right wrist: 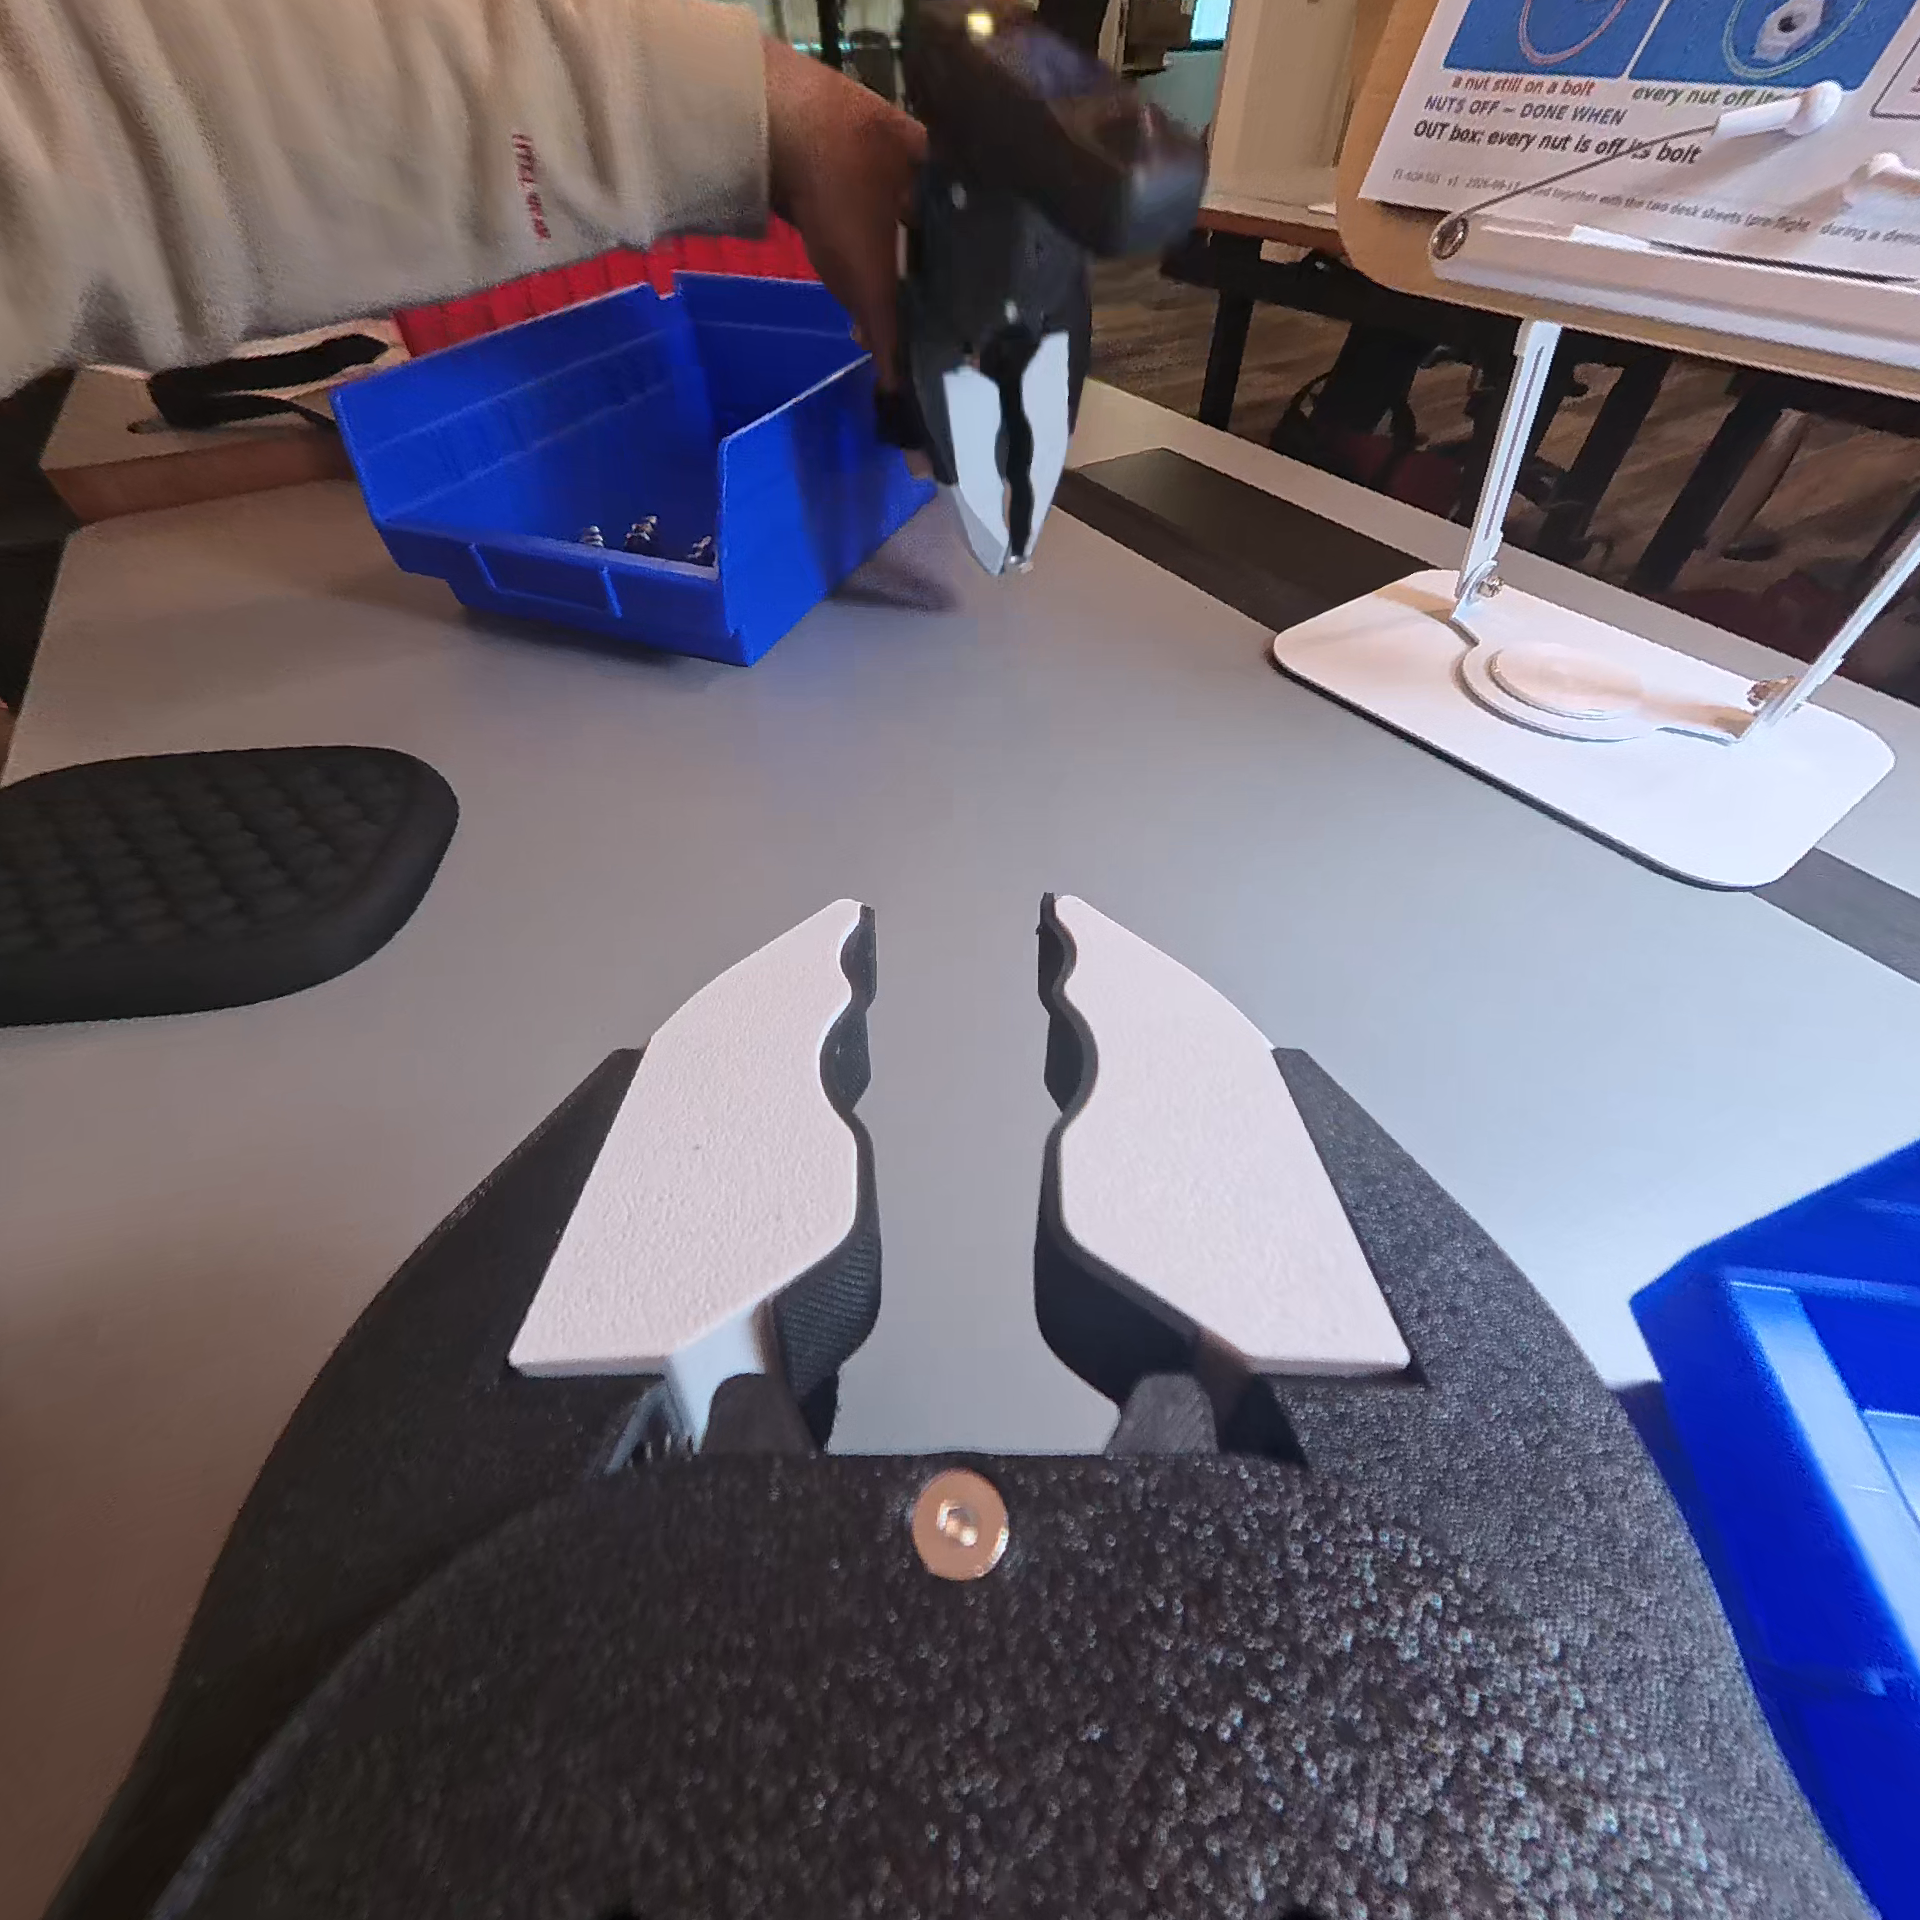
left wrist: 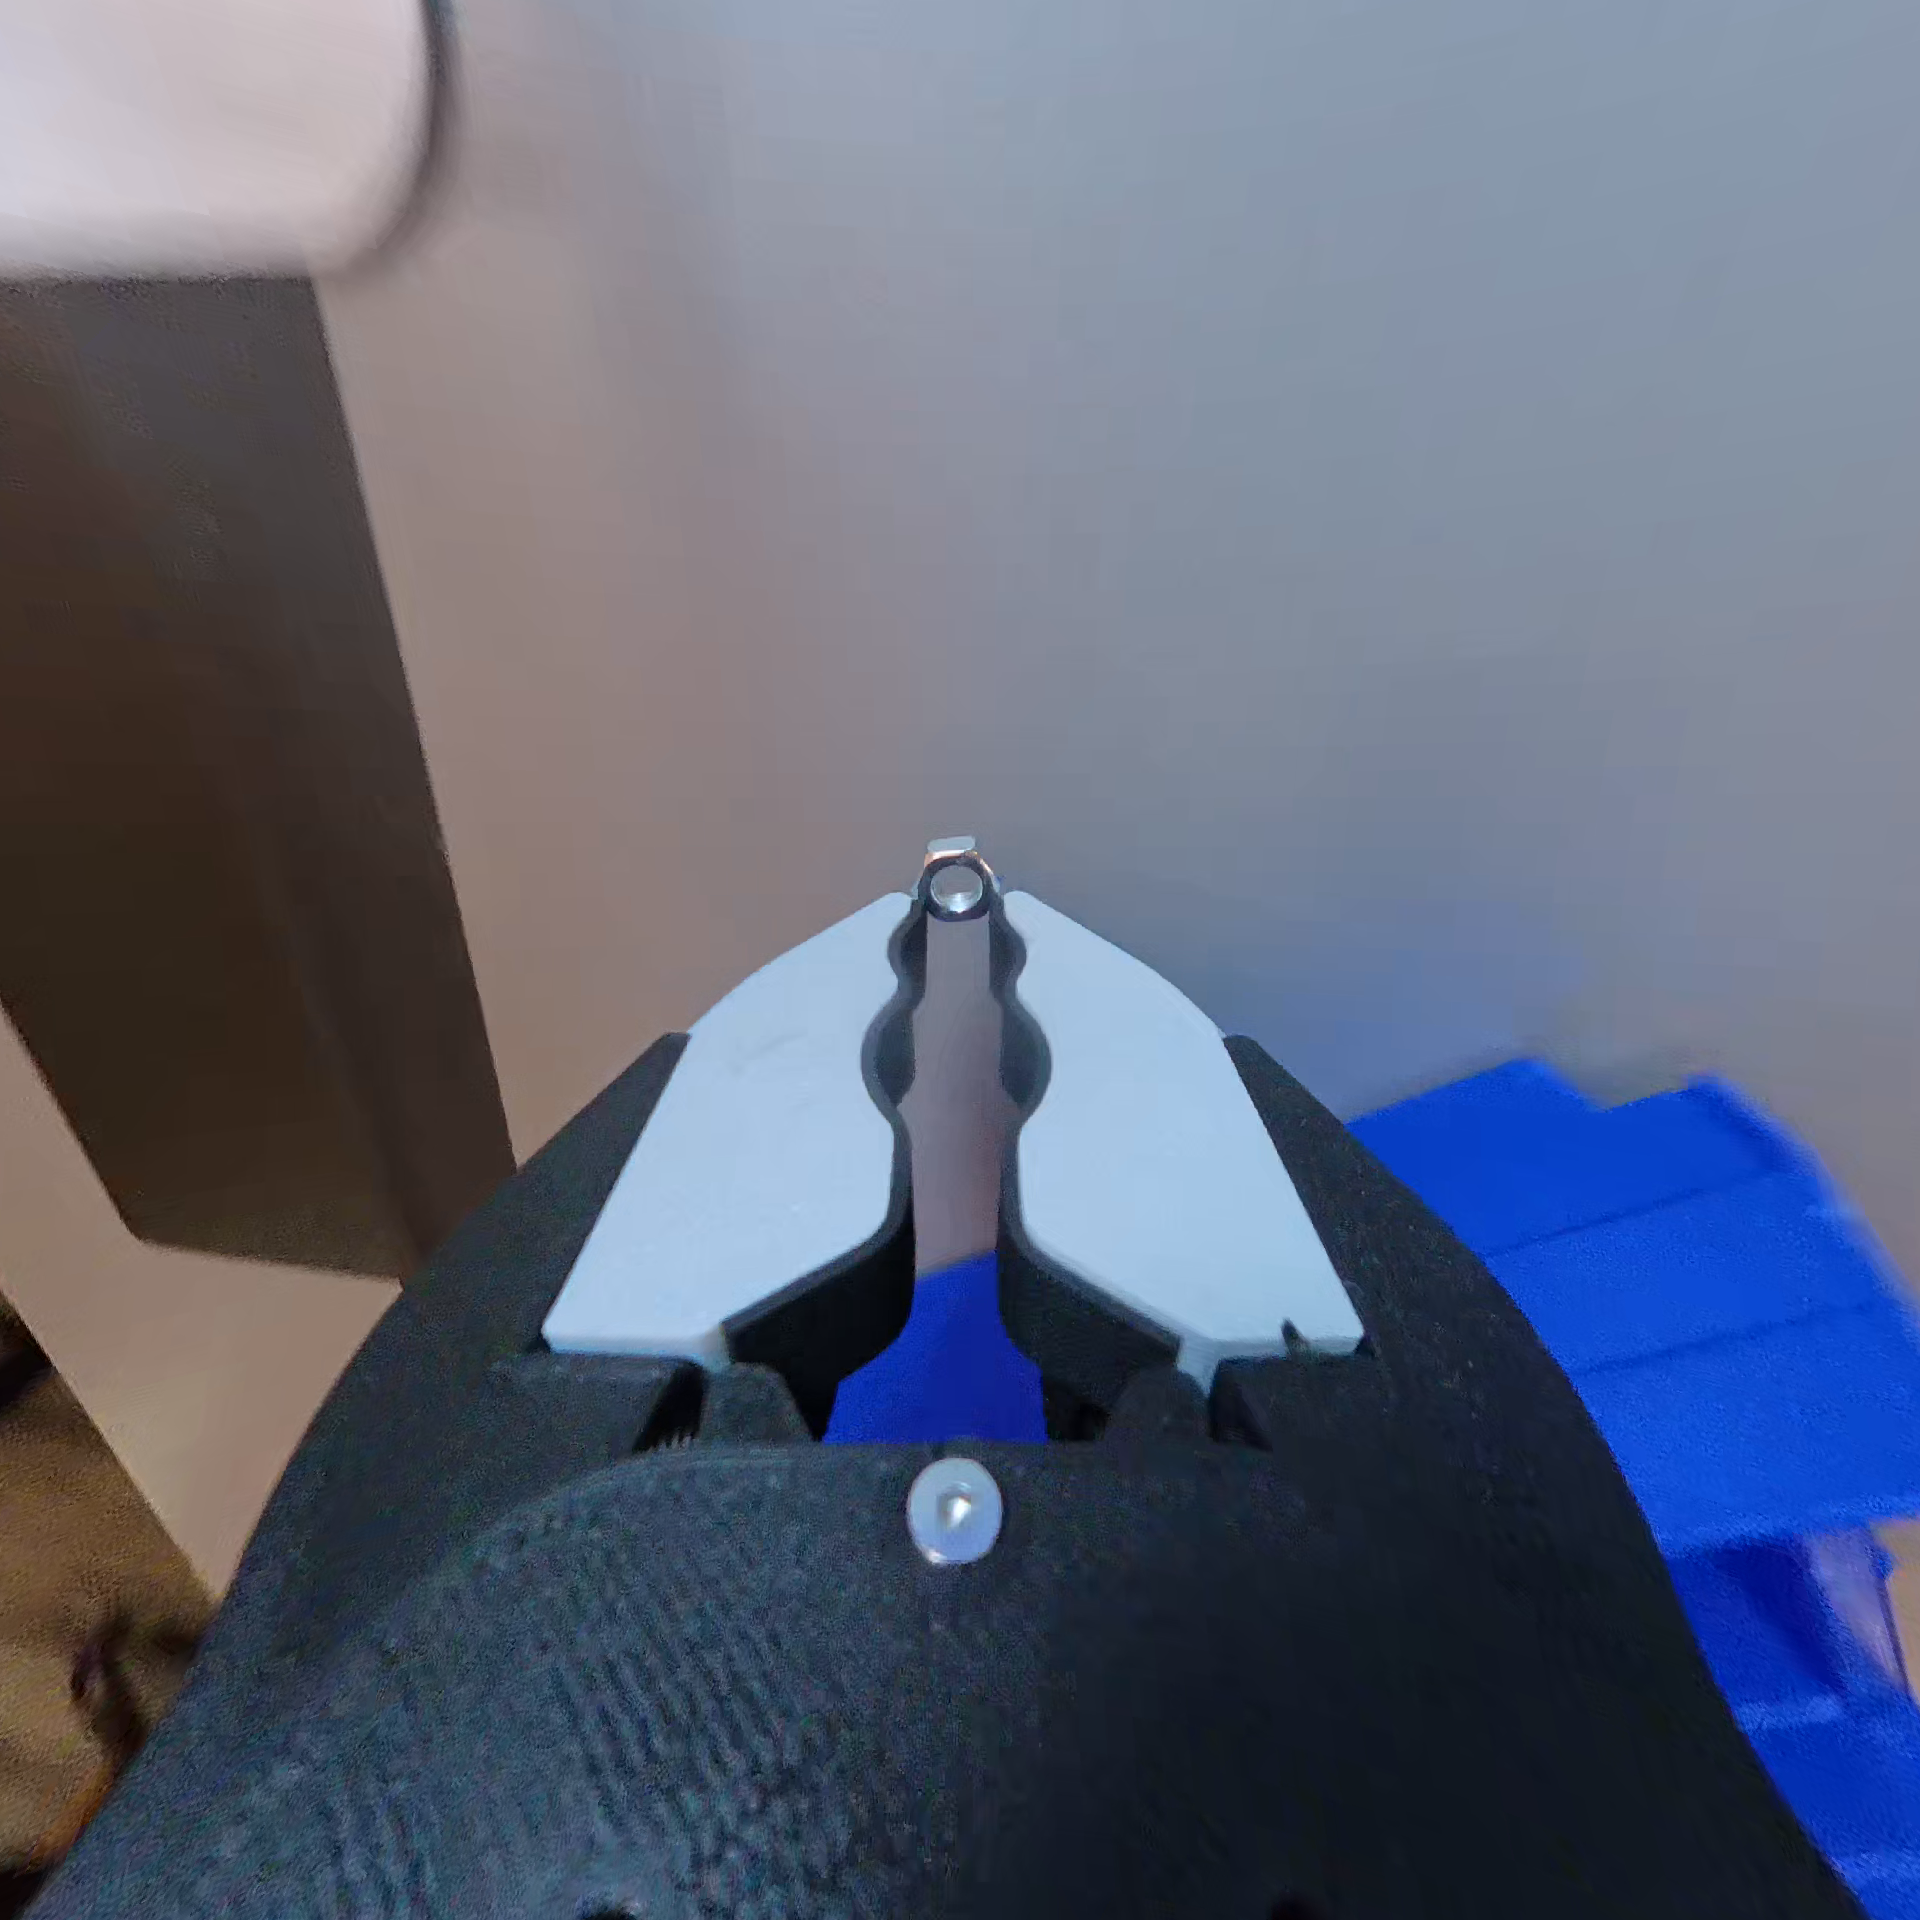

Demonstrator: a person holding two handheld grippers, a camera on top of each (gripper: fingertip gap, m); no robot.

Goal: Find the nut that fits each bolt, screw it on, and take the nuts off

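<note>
Our left gripper [left wrist: 958, 894], white fingers on a black textured body, is pinched almost closed at the tips on a small silver hexagonal metal nut [left wrist: 957, 881], whose bore faces the wrist camera. We hold it in the air above the pale grey tabletop [left wrist: 1247, 520]; from the right wrist view the same gripper [right wrist: 1006, 566] hangs tip-down at about 12 o'clock, just off the right front corner of a blue plastic open-fronted bin [right wrist: 582, 488].

Our right gripper [right wrist: 956, 914] stands well open with nothing between its white fingers [right wrist: 717, 1153], only bare table showing in the gap, and it sits low over the table.

Moving outward, the blue bin lies at 11 o'clock from the right gripper and holds several small silver bolts [right wrist: 644, 540] standing near its front lip; we cannot tell whether any carry nuts. A red ribbed bin [right wrist: 582, 286] shows behind it. A sleeve of cream fabric [right wrist: 312, 156] crosses at 10 to 11 o'clock. A black dimpled rubber pad [right wrist: 197, 883] lies at 9 o'clock. A white metal stand with a flat base [right wrist: 1621, 748] rises at 1 to 2 o'clock, bearing a printed instruction sheet [right wrist: 1621, 94]. A second blue plastic bin [right wrist: 1808, 1455] sits at 4 o'clock, just beside the right gripper's body.
</note>
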